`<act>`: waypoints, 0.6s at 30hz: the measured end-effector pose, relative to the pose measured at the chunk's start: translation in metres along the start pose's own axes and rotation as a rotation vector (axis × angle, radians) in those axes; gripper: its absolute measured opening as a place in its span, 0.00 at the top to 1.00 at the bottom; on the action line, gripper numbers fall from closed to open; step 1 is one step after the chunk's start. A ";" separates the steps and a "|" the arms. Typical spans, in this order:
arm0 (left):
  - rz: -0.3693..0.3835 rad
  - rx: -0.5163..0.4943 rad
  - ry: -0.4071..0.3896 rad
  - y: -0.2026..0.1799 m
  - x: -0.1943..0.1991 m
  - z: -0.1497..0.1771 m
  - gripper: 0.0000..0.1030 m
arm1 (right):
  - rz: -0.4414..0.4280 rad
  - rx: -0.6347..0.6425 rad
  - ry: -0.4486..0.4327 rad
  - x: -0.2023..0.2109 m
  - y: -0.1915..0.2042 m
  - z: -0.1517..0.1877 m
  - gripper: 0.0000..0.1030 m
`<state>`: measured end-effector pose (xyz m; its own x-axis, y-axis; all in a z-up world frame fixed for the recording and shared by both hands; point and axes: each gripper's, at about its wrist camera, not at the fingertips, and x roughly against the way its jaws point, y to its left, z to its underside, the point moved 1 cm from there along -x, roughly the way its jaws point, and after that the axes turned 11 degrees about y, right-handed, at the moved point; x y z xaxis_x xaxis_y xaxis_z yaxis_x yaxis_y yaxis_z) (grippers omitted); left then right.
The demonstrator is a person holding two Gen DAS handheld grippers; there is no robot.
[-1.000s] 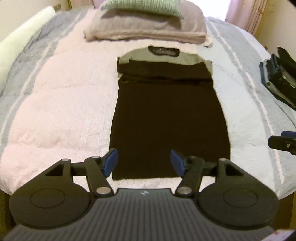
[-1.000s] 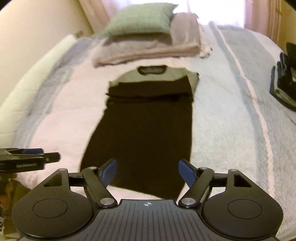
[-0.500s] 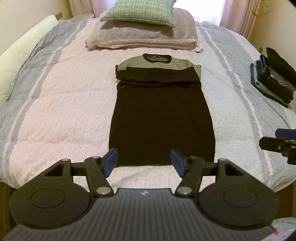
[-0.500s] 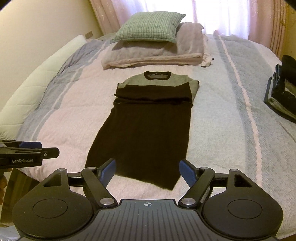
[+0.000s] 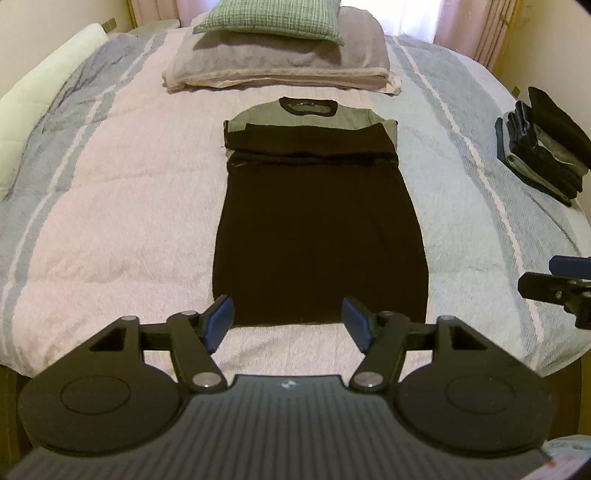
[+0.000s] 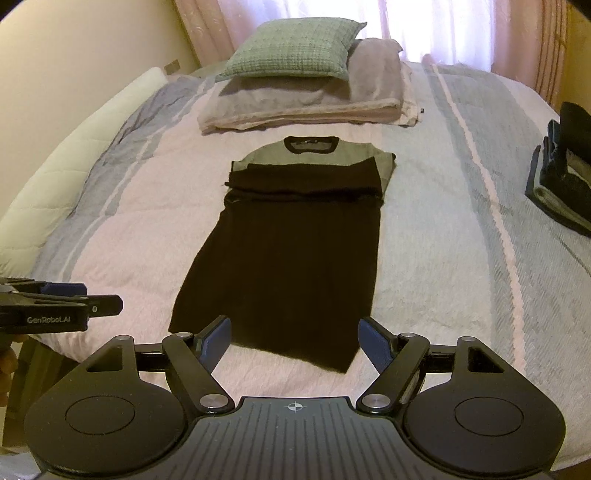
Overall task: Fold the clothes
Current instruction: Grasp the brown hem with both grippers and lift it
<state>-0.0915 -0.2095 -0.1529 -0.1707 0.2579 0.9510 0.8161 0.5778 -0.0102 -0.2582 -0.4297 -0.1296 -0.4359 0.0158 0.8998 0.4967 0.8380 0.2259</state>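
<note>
Both grippers hang empty over the bed's (image 5: pixel 92 236) near edge, left gripper (image 5: pixel 288 319) opening, right gripper (image 6: pixel 294 341) apart; the shirt (image 5: pixel 317 236) lies mid-bed, sleeves tucked. A one-sided hem grab could skew the fold.

A shirt (image 5: pixel 317 229) lies mid-bed (image 5: pixel 110 221), pillows (image 5: pixel 277 59) behind, clothes stack (image 5: pixel 543 147) right.

Down the middle of the bed (image 5: pixel 110 206) lies the dark garment (image 5: pixel 317 236), with bare bedspread open on both long sides for a claw to pass. The head edge is blocked by a folded blanket (image 5: pixel 280 70) with a green cushion (image 5: pixel 269 18) on top. A stack of folded clothes (image 5: pixel 543 147) takes the right edge, well apart from the garment.
</note>
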 end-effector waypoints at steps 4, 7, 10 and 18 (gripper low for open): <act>0.068 0.017 -0.035 0.027 -0.027 0.004 0.32 | -0.024 -0.019 -0.028 -0.022 -0.015 0.005 0.29; 0.136 0.049 -0.027 0.055 -0.069 0.011 0.32 | -0.043 -0.043 -0.009 -0.059 -0.034 0.012 0.29; 0.200 0.100 0.007 0.088 -0.124 0.017 0.35 | -0.087 -0.105 0.037 -0.107 -0.060 0.020 0.29; 0.354 0.299 0.069 0.159 -0.248 0.006 0.48 | -0.255 -0.339 0.098 -0.215 -0.131 0.033 0.31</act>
<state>0.0767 -0.1767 -0.3919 0.1353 0.4329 0.8912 0.6206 0.6642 -0.4168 -0.2540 -0.5246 -0.3650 -0.5116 -0.2339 0.8268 0.6077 0.5818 0.5406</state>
